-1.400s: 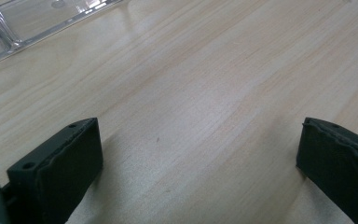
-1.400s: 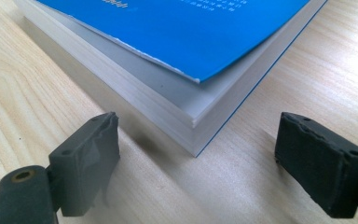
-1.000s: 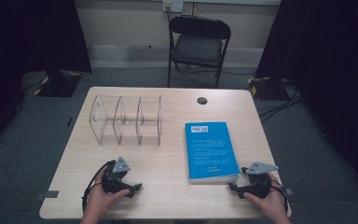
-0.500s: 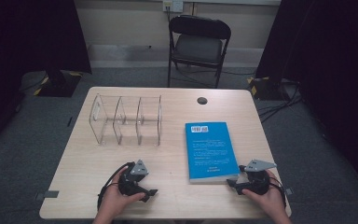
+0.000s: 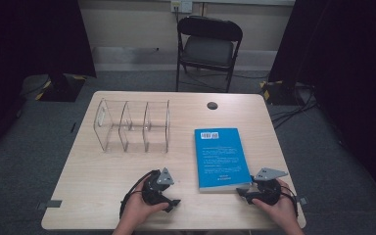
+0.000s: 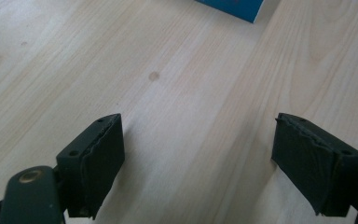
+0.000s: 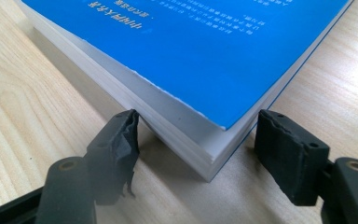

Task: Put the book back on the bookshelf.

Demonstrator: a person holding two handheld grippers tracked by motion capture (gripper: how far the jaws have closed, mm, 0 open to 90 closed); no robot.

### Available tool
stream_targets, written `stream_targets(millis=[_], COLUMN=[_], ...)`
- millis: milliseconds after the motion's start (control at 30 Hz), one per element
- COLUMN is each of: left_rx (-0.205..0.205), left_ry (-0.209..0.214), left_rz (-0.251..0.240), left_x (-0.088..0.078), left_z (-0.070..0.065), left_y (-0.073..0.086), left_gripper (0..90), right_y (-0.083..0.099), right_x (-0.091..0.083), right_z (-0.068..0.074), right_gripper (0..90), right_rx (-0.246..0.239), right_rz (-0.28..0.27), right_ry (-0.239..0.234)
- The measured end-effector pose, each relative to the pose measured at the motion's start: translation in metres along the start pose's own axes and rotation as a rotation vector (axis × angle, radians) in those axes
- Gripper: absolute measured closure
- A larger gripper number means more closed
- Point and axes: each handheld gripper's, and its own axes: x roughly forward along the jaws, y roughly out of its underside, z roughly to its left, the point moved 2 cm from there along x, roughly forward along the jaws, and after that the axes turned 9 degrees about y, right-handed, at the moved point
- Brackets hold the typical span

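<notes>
On the table's (image 5: 103,196) right half near the front edge lies the blue book (image 5: 220,154), its near right corner between the closing, not yet gripping jaws of the right gripper (image 7: 196,140), while the left gripper (image 6: 198,154) gapes wide over bare wood, holding nothing.

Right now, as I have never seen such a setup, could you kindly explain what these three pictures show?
A person at a wooden table holds a hand-held two-jaw gripper in each hand. The high view looks down from above; each of the other two looks along one gripper's own jaws. On the table lie a blue book and a clear divided rack. The left gripper is open over bare wood. The right gripper straddles the book's near corner; its jaws have just been closing and do not yet clearly press on it.
</notes>
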Motion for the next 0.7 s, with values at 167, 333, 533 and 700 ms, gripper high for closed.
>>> stream_targets(millis=[167, 333, 533, 700], left_rx=[0.021, 0.033, 0.054, 0.047], left_ry=[0.007, 0.013, 0.03, 0.028], left_rz=[0.027, 0.055, 0.058, 0.055], left_x=[0.008, 0.018, 0.026, 0.031], left_z=[-0.005, -0.007, -0.011, -0.01], left_y=[-0.01, -0.023, -0.034, -0.04], left_gripper=[16.0, 15.8, 18.9, 17.3], right_y=[-0.001, -0.002, -0.002, -0.002], right_x=[-0.001, -0.001, -0.002, -0.003], right_z=[-0.001, -0.001, -0.001, 0.0], right_gripper=[31.3, 31.8, 33.2, 34.8], right_rx=[0.014, 0.007, 0.029, 0.035], right_rz=[0.005, 0.012, 0.011, 0.008], right_ry=[-0.005, -0.003, 0.002, -0.001])
